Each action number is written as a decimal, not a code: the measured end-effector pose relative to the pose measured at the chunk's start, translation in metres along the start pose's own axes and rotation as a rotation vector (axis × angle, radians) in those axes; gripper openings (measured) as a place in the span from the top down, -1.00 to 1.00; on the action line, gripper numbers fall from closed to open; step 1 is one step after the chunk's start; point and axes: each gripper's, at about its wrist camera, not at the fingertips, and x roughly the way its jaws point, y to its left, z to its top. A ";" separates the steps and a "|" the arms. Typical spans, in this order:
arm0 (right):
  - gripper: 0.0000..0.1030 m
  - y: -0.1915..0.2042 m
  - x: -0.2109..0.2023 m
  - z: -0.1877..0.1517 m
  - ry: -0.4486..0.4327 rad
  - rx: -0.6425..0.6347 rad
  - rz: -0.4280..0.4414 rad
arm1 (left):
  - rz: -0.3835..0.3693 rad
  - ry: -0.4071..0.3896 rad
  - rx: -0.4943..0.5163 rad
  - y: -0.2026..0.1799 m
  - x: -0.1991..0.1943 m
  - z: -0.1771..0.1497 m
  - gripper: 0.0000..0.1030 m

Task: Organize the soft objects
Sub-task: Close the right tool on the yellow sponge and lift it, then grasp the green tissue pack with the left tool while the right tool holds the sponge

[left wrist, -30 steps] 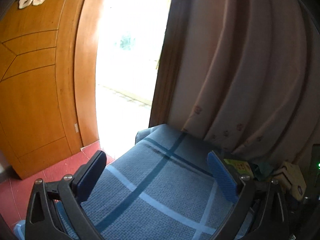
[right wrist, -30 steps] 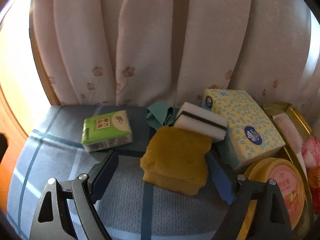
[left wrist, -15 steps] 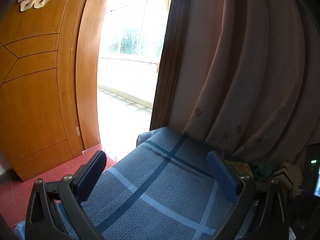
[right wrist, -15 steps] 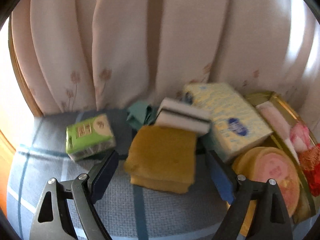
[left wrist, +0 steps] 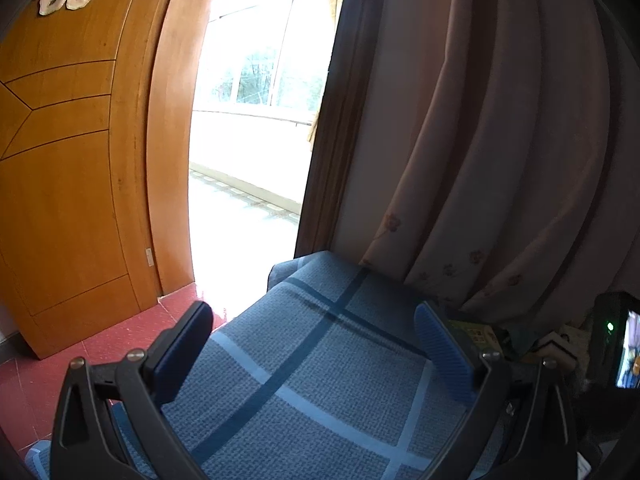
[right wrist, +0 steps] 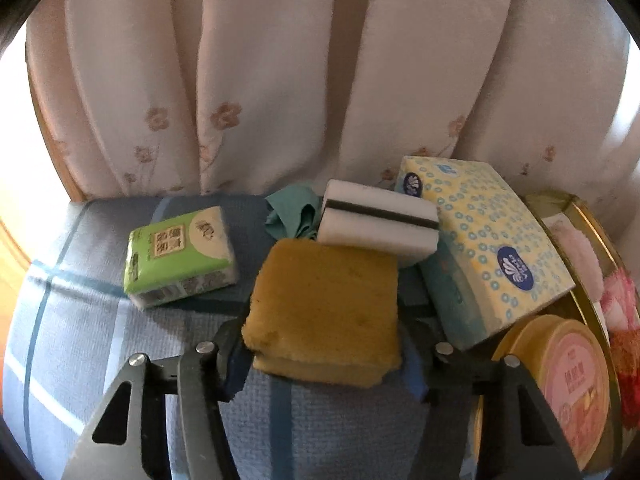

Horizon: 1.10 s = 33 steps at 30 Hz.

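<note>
Yellow sponge (right wrist: 324,308): thick, square, porous, dull mustard; lower front edge looks like a second layer or a fold. Lies on the blue checked cushion (right wrist: 80,344), roughly centre, between the green tissue pack (right wrist: 180,256) on its left and the patterned tissue box (right wrist: 488,248) on its right. A white sponge with a dark stripe (right wrist: 378,226) rests partly on its far edge; crumpled teal cloth (right wrist: 294,212) just behind.

Right tongs (right wrist: 324,360): jaws have just been closing, now narrow, one pad at each side of the yellow sponge near its front corners. Pads appear to touch the sides; I judge a grip is forming, though no squeeze mark is visible.

Left tongs (left wrist: 316,352): wide apart, nothing between, hanging over bare cushion near its corner, wooden door (left wrist: 72,160) and curtain (left wrist: 500,140) beyond.

Risks, as judgement:
- Lifting would likely tip the white sponge off, since it leans on the yellow one; it could slide toward the cloth or the tissue box.
- Grip sits low and near the front edge; a soft sponge may fold or pull out of the pads.
- If two layers, only one may come up.
- Right pad is close to the tissue box and the round pink-lidded tin (right wrist: 568,380); a sideways move could nudge them.
</note>
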 end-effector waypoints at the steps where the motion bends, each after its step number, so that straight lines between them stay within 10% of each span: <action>1: -0.18 -0.002 -0.002 -0.001 -0.006 -0.017 0.022 | -0.004 0.002 -0.001 0.000 0.000 0.000 -0.98; 12: -0.18 -0.067 -0.077 -0.034 -0.309 -0.108 0.399 | -0.069 0.101 0.027 -0.008 0.014 -0.001 -0.99; 19: -0.19 -0.112 -0.106 -0.037 -0.540 -0.031 0.228 | -0.179 0.223 0.169 -0.059 0.029 -0.006 -0.98; 25: -0.19 -0.140 -0.101 -0.026 -0.533 0.088 0.219 | -0.188 0.263 0.363 -0.125 0.041 -0.010 -0.93; 33: -0.20 -0.147 -0.101 -0.034 -0.558 0.125 0.205 | -0.122 0.369 0.321 -0.163 0.078 -0.002 -0.87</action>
